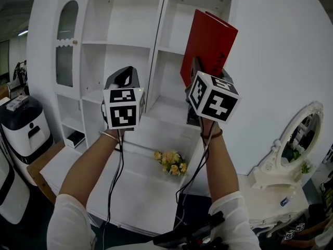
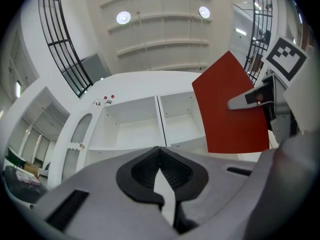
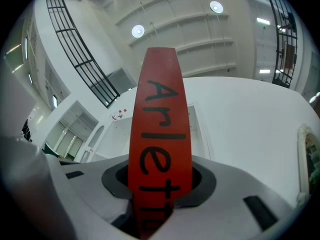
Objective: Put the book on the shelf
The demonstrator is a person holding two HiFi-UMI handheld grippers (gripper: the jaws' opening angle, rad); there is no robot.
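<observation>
Our right tongs (image 3: 160,183) stand part-way open and clamped on the book (image 3: 160,109). Their dark pads press its two covers, and the red spine with black lettering faces back along the jaws. In the head view the right tongs (image 1: 196,69) grip the book (image 1: 210,38) by its lower near corner, so nearly all of it rises above and beyond the jaws, upright with its top leaning a little right. From the left gripper view we see one grey finger (image 2: 248,100) of the right tongs lying flat against the red cover (image 2: 230,109).

Our left tongs (image 2: 159,153) are closed at the tips with nothing between them (only a sliver of white shows lower in the gap). They hang just left of the right pair (image 1: 126,73), apart from the book.

Beyond both, the white shelf (image 1: 156,51) stands against the far wall. The book is raised in front of its right column, but we cannot tell whether it has crossed the front edge. Below lies a white table (image 1: 135,197) with yellow flowers (image 1: 171,162), and an ornate mirror (image 1: 299,134) sits at the near right.
</observation>
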